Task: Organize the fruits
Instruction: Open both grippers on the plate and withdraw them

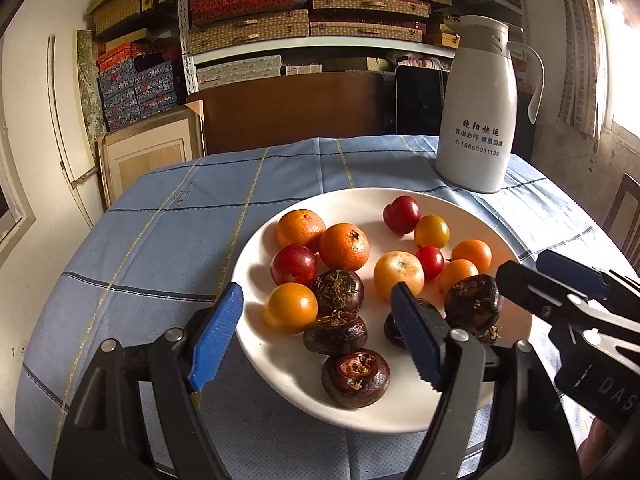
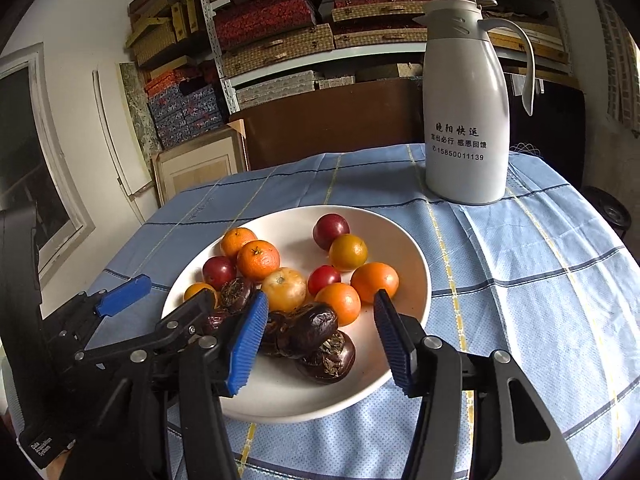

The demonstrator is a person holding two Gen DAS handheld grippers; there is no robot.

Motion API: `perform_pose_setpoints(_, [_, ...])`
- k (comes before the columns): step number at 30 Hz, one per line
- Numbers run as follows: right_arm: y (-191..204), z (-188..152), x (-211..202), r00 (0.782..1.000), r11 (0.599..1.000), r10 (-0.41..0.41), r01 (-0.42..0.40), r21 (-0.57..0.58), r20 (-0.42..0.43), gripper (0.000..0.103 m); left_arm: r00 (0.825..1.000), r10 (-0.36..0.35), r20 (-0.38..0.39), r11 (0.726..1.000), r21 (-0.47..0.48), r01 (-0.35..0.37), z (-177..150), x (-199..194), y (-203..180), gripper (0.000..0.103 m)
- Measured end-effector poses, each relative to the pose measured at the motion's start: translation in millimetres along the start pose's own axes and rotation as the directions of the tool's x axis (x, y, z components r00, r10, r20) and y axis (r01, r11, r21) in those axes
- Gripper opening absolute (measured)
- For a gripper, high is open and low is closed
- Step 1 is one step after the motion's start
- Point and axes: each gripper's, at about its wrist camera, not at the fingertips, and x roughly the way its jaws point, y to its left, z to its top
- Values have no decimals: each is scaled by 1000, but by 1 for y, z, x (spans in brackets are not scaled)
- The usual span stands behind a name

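A white plate (image 1: 280,364) on the blue checked tablecloth holds mandarins (image 1: 344,246), red plums (image 1: 294,265), yellow-orange tomatoes (image 1: 399,274) and several dark water chestnuts (image 1: 355,378). My left gripper (image 1: 316,340) is open and empty, low over the plate's near edge, its fingers either side of the chestnuts. My right gripper (image 2: 320,344) is open and empty over the plate (image 2: 288,400), its fingers flanking the chestnut pile (image 2: 312,330); it shows at the right in the left wrist view (image 1: 560,280). The left gripper shows at the left in the right wrist view (image 2: 160,304).
A tall white thermos jug (image 1: 478,108) stands on the table's far right, also in the right wrist view (image 2: 468,100). Shelves with stacked boxes (image 1: 248,4) and a brown board (image 1: 288,108) stand behind the table. The tablecloth (image 2: 540,280) spreads to the right of the plate.
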Motion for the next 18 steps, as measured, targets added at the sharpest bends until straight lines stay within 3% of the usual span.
perform_pose_setpoints(18, [0,-9,-21,1000,1000,10,-10,1,30,56,999,18,34,1000,8,-19,-10,-26,0,81])
